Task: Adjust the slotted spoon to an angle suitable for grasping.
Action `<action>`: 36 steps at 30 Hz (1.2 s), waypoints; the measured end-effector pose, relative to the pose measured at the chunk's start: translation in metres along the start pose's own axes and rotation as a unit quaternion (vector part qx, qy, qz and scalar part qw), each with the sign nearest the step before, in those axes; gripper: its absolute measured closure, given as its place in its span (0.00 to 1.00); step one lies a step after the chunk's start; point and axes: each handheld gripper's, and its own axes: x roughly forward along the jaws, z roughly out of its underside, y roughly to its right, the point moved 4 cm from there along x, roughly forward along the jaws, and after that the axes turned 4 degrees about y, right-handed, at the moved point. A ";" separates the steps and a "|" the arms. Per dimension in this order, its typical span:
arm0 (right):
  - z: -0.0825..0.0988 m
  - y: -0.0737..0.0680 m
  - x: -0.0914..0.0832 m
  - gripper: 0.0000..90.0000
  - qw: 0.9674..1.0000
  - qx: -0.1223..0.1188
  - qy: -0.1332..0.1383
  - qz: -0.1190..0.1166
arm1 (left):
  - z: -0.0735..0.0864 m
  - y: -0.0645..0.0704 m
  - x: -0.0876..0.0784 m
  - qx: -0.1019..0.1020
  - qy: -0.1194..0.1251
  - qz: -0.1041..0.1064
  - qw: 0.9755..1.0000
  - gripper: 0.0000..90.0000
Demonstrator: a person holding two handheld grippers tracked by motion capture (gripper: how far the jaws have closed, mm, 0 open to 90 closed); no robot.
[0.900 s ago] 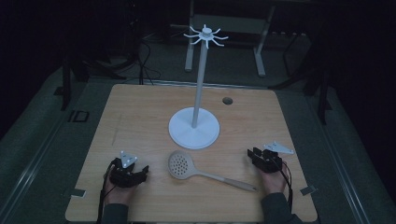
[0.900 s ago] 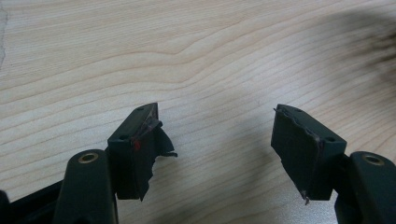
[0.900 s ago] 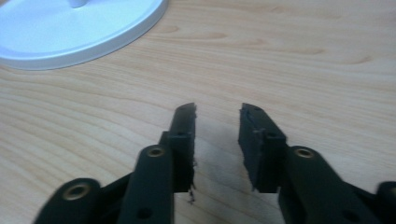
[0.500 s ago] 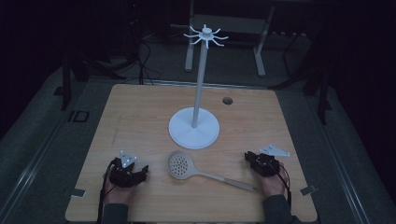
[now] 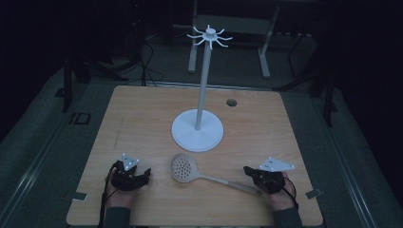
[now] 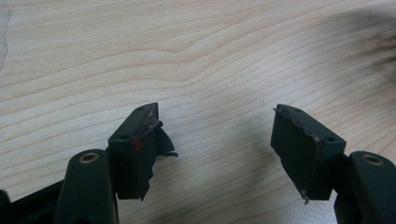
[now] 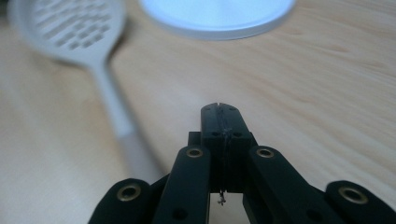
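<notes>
A slotted spoon (image 5: 184,167) lies flat on the tabletop (image 5: 142,114) just in front of the white hook stand (image 5: 197,134), its bowl toward the stand's base and its handle running toward the right tool (image 5: 250,173), whose jaws are clenched on nothing beside the handle's end. The left tool (image 5: 144,174), jaws spread wide over bare wood, rests well off to the bowl's other side.

1 slotted spoon (image 5: 184,167); 1 white hook stand (image 5: 197,130); 1 wooden table (image 5: 142,114); 2 grippers: left gripper (image 5: 139,176), right gripper (image 5: 253,173).

Dim lab: lone wooden table (image 5: 142,109)
</notes>
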 end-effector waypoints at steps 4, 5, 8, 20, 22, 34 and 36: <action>0.007 -0.019 -0.003 1.00 0.999 -0.031 -0.011 -0.028 | 0.000 0.000 0.000 0.001 0.000 0.000 1.000 0.37; 0.008 -0.024 -0.003 1.00 0.999 -0.034 -0.012 -0.036 | 0.000 0.000 0.000 0.000 0.000 0.000 1.000 0.37; 0.014 -0.035 -0.002 1.00 0.997 -0.032 -0.013 -0.068 | 0.000 0.000 0.000 0.000 0.000 0.000 1.000 0.37; 0.025 -0.044 0.010 1.00 0.993 -0.057 -0.055 -0.083 | 0.000 0.000 -0.001 -0.001 0.001 0.000 1.000 0.37; 0.026 -0.041 0.012 1.00 0.993 -0.060 -0.061 -0.077 | 0.000 0.000 0.000 0.000 0.001 0.001 1.000 0.37; 0.010 -0.013 0.034 1.00 0.995 -0.081 -0.063 -0.008 | 0.000 0.001 0.001 0.000 0.000 0.000 1.000 0.37; 0.007 -0.006 0.040 1.00 0.996 -0.066 -0.058 -0.004 | 0.000 0.000 0.000 -0.001 0.000 0.001 1.000 0.37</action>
